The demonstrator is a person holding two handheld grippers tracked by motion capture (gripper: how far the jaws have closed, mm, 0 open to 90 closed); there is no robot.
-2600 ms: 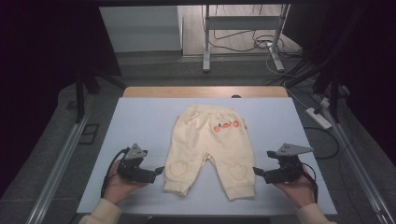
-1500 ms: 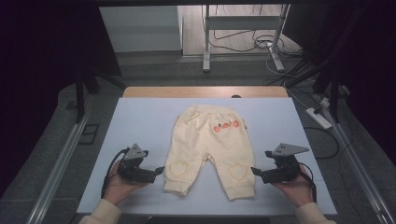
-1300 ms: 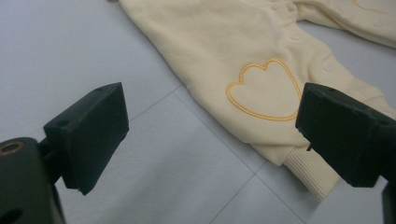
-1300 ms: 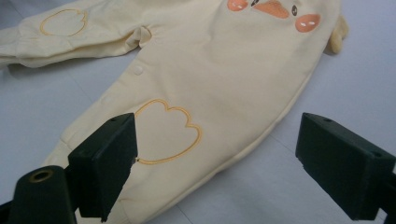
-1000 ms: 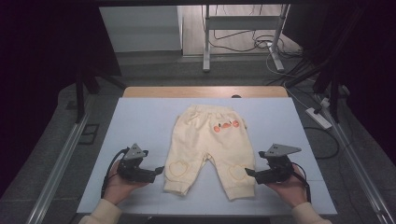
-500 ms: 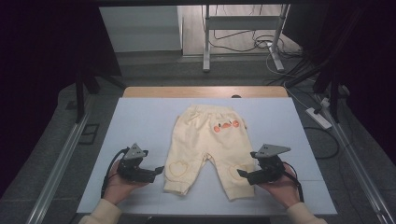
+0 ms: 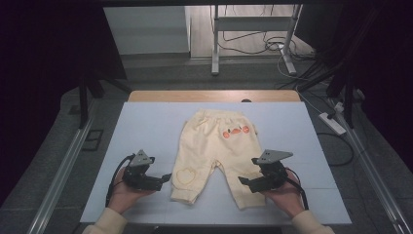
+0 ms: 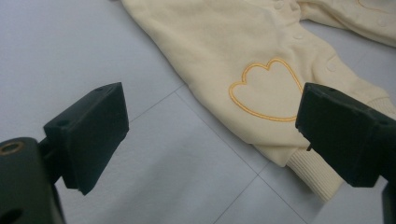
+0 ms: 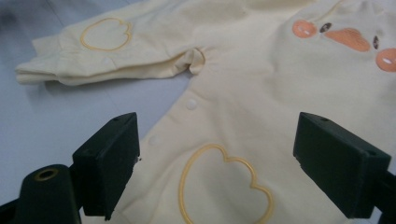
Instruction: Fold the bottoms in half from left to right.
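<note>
Small pale-yellow baby trousers (image 7: pixel 214 146) lie flat on the white table, waistband at the far end, orange marks near the waist and a stitched heart on each knee. My left gripper (image 7: pixel 163 179) rests on the table just left of the left leg, jaws wide apart; in the left gripper view (image 8: pixel 210 135) the heart patch (image 8: pixel 267 88) and ribbed cuff (image 8: pixel 310 175) lie between and beyond them. My right gripper (image 7: pixel 242 182) sits over the right leg, open; in the right gripper view (image 9: pixel 215 163) its jaws straddle that leg's heart (image 9: pixel 219 182).
The white table (image 7: pixel 146 126) has bare surface on both sides of the trousers and a wooden strip (image 7: pixel 160 96) along its far edge. A metal stand (image 7: pixel 214 44), cables and a power strip (image 7: pixel 332 123) lie on the floor beyond.
My right gripper has slid left from beside the trousers until it sits over the right leg. The left gripper and the trousers have stayed where they were.
</note>
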